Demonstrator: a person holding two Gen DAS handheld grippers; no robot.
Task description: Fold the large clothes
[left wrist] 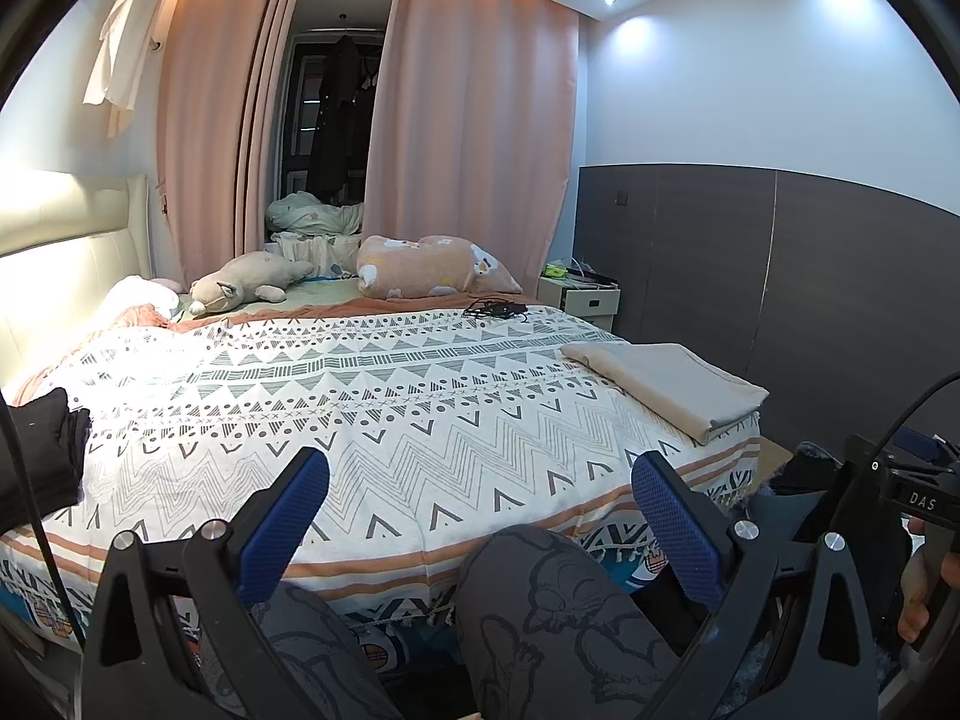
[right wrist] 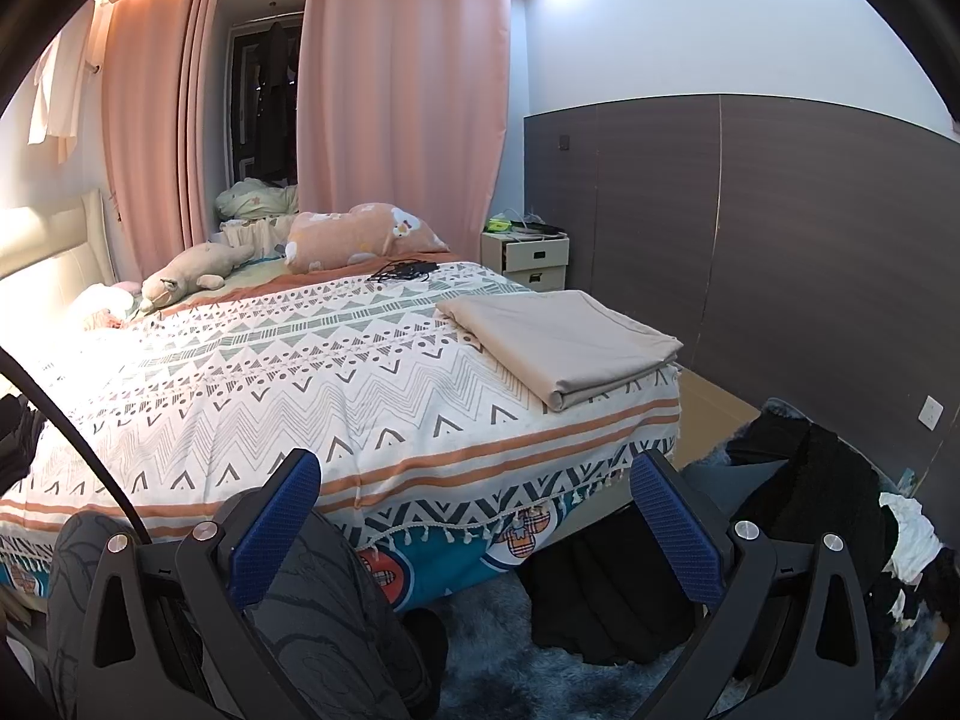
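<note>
A folded beige cloth (left wrist: 669, 387) lies at the bed's right front corner; it also shows in the right wrist view (right wrist: 564, 345). A folded black garment (left wrist: 39, 456) lies at the bed's left edge. Dark clothes (right wrist: 804, 480) are heaped on the floor to the right of the bed, and a black garment (right wrist: 600, 594) lies under the bed's corner. My left gripper (left wrist: 480, 501) is open and empty in front of the bed's near edge. My right gripper (right wrist: 474, 504) is open and empty, low beside the bed's front right corner.
The bed (left wrist: 360, 396) has a patterned white cover. A plush toy (left wrist: 246, 282), a pillow (left wrist: 432, 267) and a black cable (left wrist: 495, 308) lie at its far side. A nightstand (right wrist: 528, 252) stands by the dark wall panel. My knees (left wrist: 540, 612) are below the grippers.
</note>
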